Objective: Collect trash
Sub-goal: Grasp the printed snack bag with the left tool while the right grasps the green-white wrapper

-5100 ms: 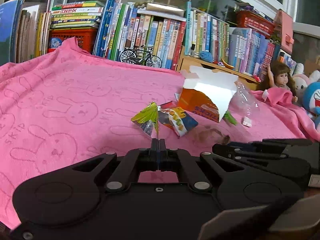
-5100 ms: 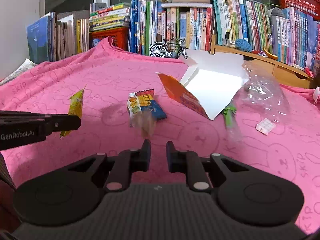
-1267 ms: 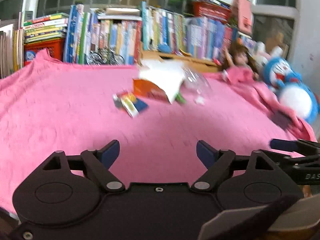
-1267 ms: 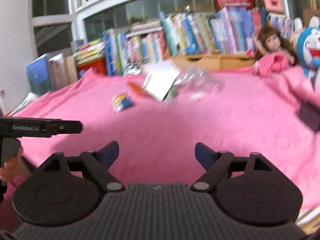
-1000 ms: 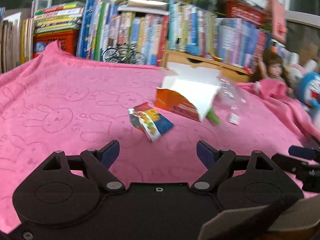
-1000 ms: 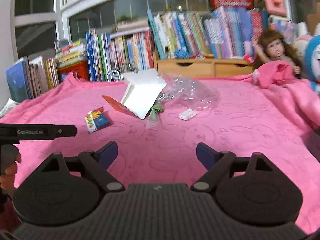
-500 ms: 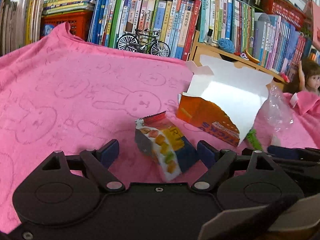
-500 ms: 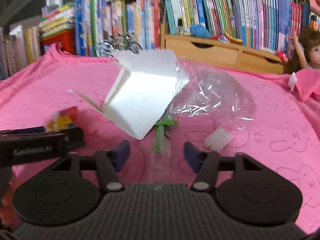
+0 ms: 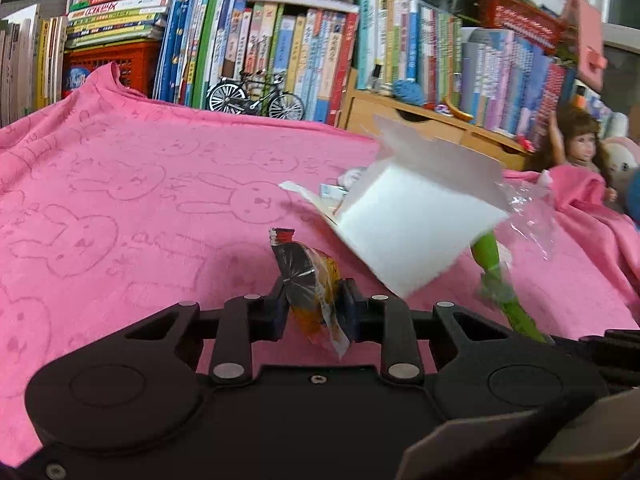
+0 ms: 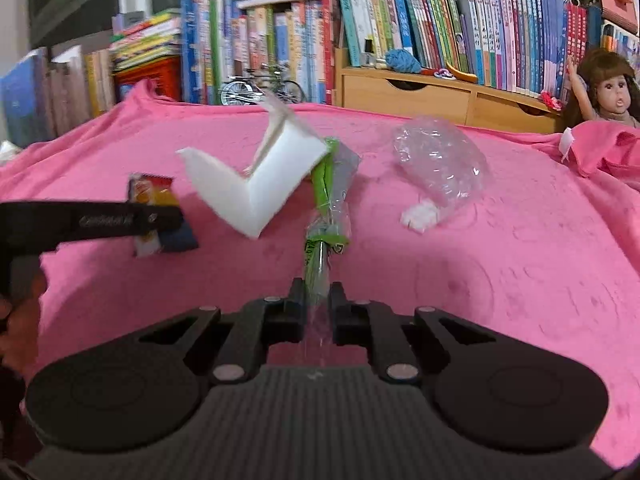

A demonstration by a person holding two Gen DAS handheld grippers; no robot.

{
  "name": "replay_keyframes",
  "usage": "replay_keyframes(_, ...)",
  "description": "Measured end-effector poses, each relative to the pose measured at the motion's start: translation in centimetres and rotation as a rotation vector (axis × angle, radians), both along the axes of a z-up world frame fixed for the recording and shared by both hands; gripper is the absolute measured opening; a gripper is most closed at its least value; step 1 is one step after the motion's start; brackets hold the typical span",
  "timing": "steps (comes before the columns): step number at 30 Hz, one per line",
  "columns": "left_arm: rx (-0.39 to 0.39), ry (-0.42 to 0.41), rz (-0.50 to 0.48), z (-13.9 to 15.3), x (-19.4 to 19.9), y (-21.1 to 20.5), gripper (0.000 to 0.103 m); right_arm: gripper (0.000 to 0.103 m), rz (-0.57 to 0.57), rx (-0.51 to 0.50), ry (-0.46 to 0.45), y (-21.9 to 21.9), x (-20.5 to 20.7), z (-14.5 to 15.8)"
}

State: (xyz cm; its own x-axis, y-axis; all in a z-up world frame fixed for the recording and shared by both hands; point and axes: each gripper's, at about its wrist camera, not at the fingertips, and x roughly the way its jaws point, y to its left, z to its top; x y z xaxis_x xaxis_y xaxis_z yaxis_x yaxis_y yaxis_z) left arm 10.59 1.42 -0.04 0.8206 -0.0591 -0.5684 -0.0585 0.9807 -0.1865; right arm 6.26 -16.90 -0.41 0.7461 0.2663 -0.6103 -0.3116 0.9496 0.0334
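Left hand-held gripper [image 9: 313,307] closing on snack packet [image 9: 310,280], right hand-held gripper [image 10: 316,300] clamped on green wrapper [image 10: 326,216] — slippery film, liable to slide free — near box [image 10: 256,184].

Between the left claw's [image 9: 314,306] closing jaws, a glossy foil snack wrapper [image 9: 310,284]. Beyond it, a matt white cardboard box [image 9: 408,224] on fuzzy pink cloth [image 9: 120,200]. Right of the box, crinkly clear plastic [image 10: 440,164].
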Motion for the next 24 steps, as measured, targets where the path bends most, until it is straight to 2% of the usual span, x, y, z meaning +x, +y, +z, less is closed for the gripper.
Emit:
replay_keyframes(5,-0.008,-0.029,-0.057,0.6,-4.4,-0.6,0.026,0.019,0.036,0.001,0.013,-1.0,-4.8,0.7)
replay_keyframes(7,-0.006,-0.046,-0.083,0.9,-6.2,-1.0,0.026,0.034,0.056,-0.014,0.028,-1.2,-6.1,0.7)
replay_keyframes(8,-0.001,-0.054,-0.1,1.0,-7.2,-1.2,0.026,0.049,0.078,-0.03,0.032,-1.3,-6.8,0.6)
replay_keyframes(9,0.004,-0.062,-0.115,1.1,-8.1,-1.4,0.026,0.069,0.087,-0.04,0.023,-1.3,-7.3,0.5)
replay_keyframes(11,0.019,-0.075,-0.135,1.3,-9.4,-1.9,0.028,0.084,0.078,-0.073,-0.021,-1.2,-7.9,0.5)
replay_keyframes(14,0.043,-0.083,-0.147,1.2,-10.5,-2.4,0.038,0.086,0.059,-0.094,-0.057,-0.7,-7.4,0.4)
replay_keyframes(16,0.047,-0.078,-0.137,0.9,-10.6,-2.5,0.063,0.088,0.037,-0.069,-0.077,-0.6,-6.5,0.3)
replay_keyframes(18,0.036,-0.075,-0.127,0.4,-10.6,-2.5,0.07,0.088,0.032,-0.024,-0.082,-0.3,-5.7,0.1)
replay_keyframes(20,0.022,-0.055,-0.123,-0.2,-10.3,-2.3,0.071,0.088,0.041,-0.009,-0.083,0.2,-5.1,-0.1)
replay_keyframes(24,-0.005,-0.022,-0.052,-1.2,-9.5,-1.3,0.071,0.087,0.062,-0.022,-0.081,1.4,-3.9,-0.8)
